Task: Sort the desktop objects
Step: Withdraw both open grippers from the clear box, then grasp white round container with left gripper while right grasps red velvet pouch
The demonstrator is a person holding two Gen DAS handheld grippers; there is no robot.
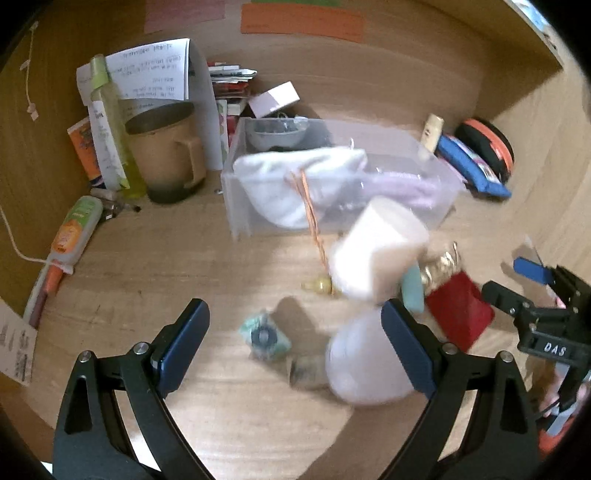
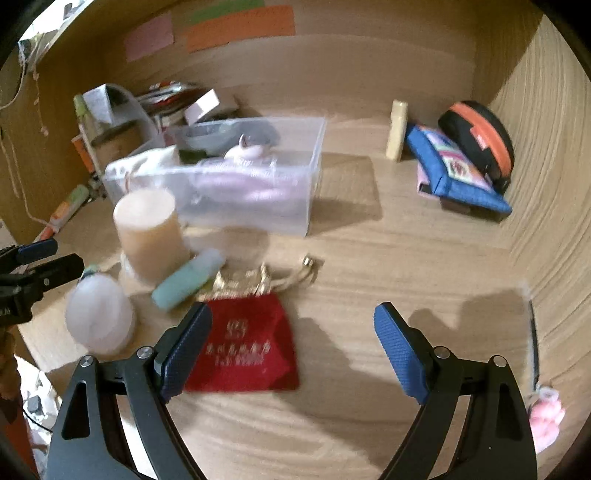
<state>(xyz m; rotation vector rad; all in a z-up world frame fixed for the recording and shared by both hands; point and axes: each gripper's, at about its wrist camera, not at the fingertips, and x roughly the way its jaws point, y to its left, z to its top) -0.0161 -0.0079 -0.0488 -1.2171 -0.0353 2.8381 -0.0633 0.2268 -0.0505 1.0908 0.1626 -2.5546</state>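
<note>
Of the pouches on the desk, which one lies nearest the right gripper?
The red drawstring pouch, flat beside the right gripper. The blue pouch and the black-and-orange case sit at the far right corner.

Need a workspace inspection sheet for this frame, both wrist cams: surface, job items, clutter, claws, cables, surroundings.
Surface: wooden desk, bare patches between items.
Job's things: clear plastic bin holding cloth and a bowl; red drawstring pouch, teal tube, cream cylinder, white rounded object loose in front of the bin.
Clutter: tan mug, paper stack, blue pouch, black-orange case.
Claws: left claw open, empty; right claw open, empty.
Cables: white cord at left edge.
Surroundings: wooden walls, coloured paper strips on back wall.
</note>
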